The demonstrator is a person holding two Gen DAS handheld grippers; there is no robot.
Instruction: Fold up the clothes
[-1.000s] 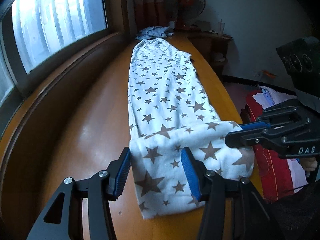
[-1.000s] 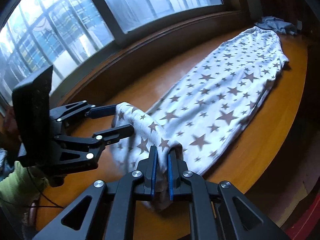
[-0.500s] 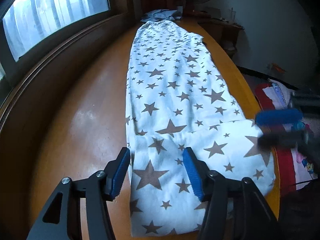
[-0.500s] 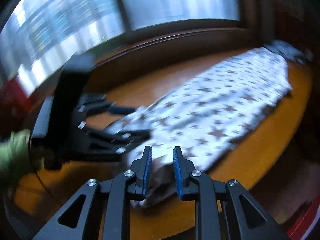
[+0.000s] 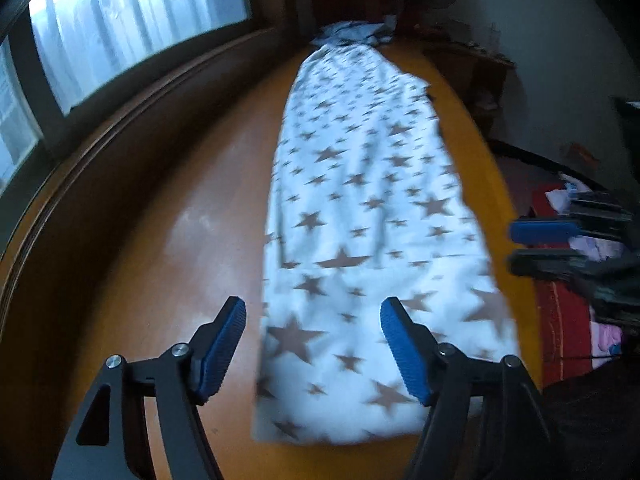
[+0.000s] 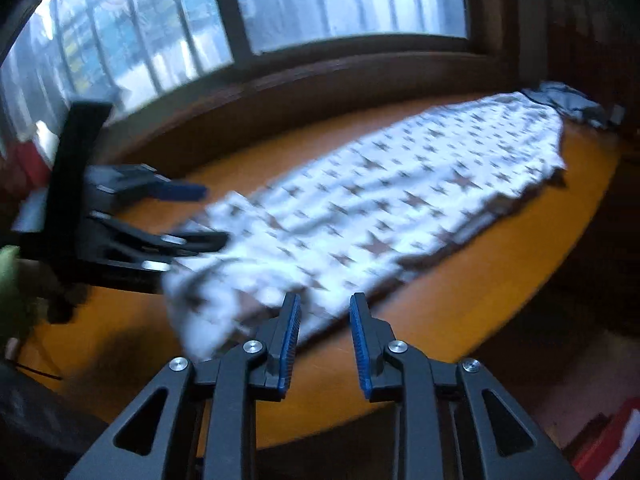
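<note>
The star-print garment (image 5: 372, 216) lies flat along the wooden table (image 5: 192, 216), running straight ahead of the left tool (image 5: 313, 344). Its near end is folded over once; the fold edge lies just ahead of the tool's 2 blue pads.

The left tool's pads stand wide apart, holding nothing. The left pad is over bare table; the right pad is over the folded cloth. Whether it touches the cloth cannot be told.

The right tool (image 6: 325, 340) is also parted, holding nothing. It sits over bare table beside the garment's long edge (image 6: 400, 276), near the folded end.

Open table shows to the left of the left tool, up to the window sill (image 5: 132, 108). On the other side the garment reaches close to the table edge. A grey garment (image 5: 352, 34) lies at the far end.
</note>
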